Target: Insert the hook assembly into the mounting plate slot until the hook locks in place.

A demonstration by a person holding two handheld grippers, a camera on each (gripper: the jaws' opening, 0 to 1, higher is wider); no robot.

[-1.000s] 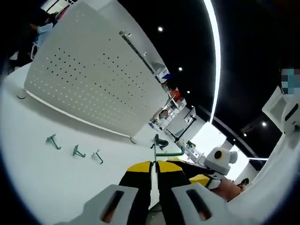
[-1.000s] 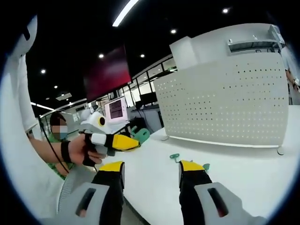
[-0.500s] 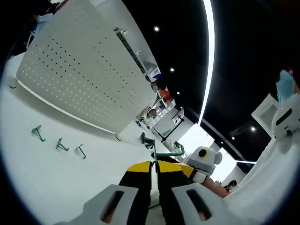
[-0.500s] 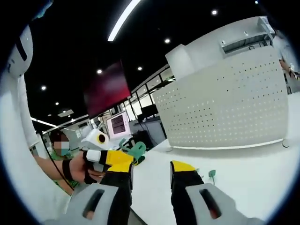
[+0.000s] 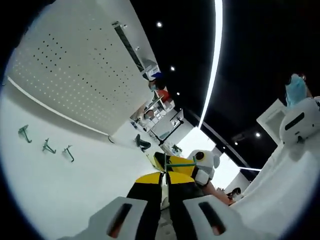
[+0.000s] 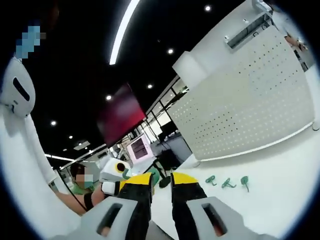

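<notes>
My left gripper (image 5: 165, 175) is shut on a thin green hook (image 5: 142, 143), whose rod runs off to the right. There it meets the yellow tips of my right gripper (image 5: 181, 164). In the right gripper view my right gripper (image 6: 161, 176) stands open with only a narrow gap. The green hook (image 6: 154, 173) sits at that gap, and I cannot tell whether the jaws touch it. The left gripper (image 6: 117, 187) comes in from the left. The white perforated mounting plate (image 5: 70, 75) (image 6: 250, 100) stands upright on the table.
Three spare green hooks (image 5: 47, 146) (image 6: 227, 183) lie on the white table (image 5: 60, 195) (image 6: 285, 170) in front of the plate. A person's arm (image 6: 70, 200) holds the left gripper. A large white machine (image 5: 295, 125) rises at the right.
My right gripper's jaws have drawn from wide apart to a narrow gap. Both grippers have come together, and the right one now sits at the held hook. Both views have tilted up.
</notes>
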